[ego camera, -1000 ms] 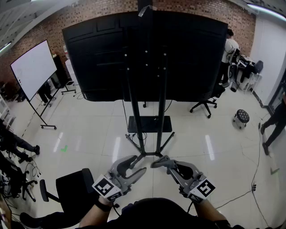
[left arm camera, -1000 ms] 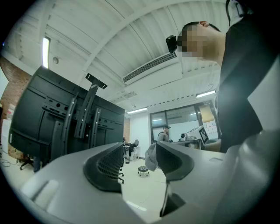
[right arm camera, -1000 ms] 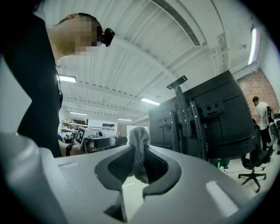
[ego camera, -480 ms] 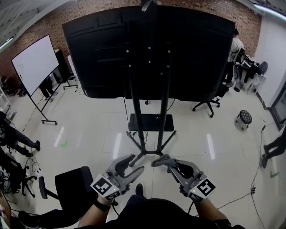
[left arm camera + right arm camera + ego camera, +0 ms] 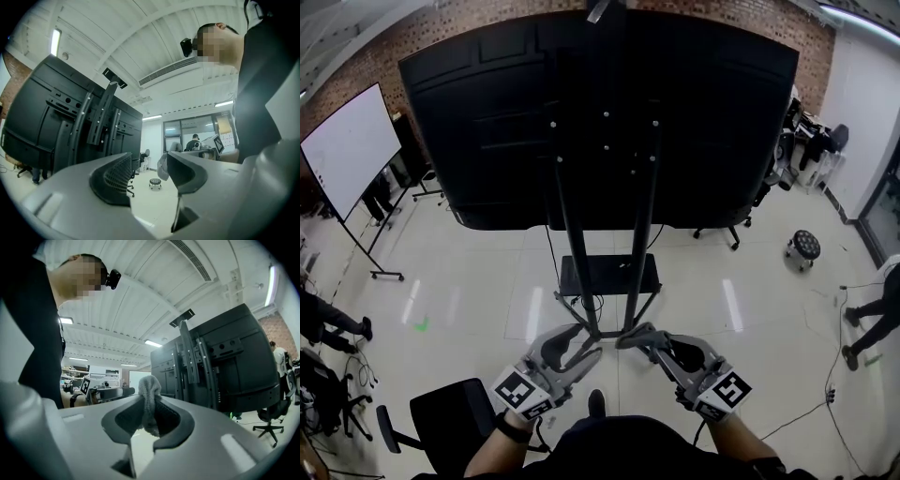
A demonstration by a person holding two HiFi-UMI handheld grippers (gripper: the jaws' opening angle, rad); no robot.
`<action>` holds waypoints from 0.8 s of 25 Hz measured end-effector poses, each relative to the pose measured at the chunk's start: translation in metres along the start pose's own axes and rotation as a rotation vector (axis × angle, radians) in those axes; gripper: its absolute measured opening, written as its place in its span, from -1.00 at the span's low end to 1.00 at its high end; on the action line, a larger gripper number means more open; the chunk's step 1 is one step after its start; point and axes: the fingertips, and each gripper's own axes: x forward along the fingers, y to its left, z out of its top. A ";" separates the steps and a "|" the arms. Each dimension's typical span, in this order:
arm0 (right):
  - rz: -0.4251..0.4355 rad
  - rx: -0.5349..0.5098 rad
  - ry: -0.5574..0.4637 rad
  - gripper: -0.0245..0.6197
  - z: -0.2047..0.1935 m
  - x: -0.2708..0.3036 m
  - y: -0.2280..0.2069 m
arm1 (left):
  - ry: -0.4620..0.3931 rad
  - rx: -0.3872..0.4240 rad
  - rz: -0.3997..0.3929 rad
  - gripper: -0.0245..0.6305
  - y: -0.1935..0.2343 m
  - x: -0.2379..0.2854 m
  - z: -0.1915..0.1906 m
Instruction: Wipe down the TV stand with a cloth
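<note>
Blk TV stand (image 5: 609,275) nearer, grey cloth (image 5: 149,397) bunched

The TV stand (image 5: 574,253) is black, with two upright posts, a low shelf (image 5: 609,274) and splayed legs on the pale floor (image 5: 487,281). It stands upright, carrying a large black screen (image 5: 487,122) seen from behind. The cloth (image 5: 150,394), pale grey and bunched, is pinched in the right tongs (image 5: 150,419).

I count two grippers, the left gripper (image 5: 584,344) and the right gripper (image 5: 634,337), one cloth (image 5: 149,399), one TV stand (image 5: 609,275), one whiteboard (image 5: 347,150), one round stool (image 5: 805,246) and one black chair (image 5: 441,427).
</note>
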 end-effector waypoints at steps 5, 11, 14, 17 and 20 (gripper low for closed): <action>-0.065 -0.021 -0.017 -0.75 0.009 0.055 -0.046 | -0.002 0.029 -0.045 -0.14 0.064 0.019 0.015; -0.078 -0.074 -0.062 -0.75 0.041 0.111 -0.067 | -0.020 0.072 -0.089 -0.12 0.124 0.039 0.035; -0.086 -0.102 -0.063 -0.75 0.050 0.124 -0.080 | -0.029 0.086 -0.108 -0.09 0.134 0.052 0.040; -0.087 -0.133 -0.070 -0.75 0.060 0.131 -0.093 | -0.032 0.109 -0.119 -0.08 0.139 0.062 0.044; -0.068 -0.204 -0.090 -0.75 0.080 0.136 -0.106 | -0.041 0.132 -0.114 -0.08 0.145 0.073 0.053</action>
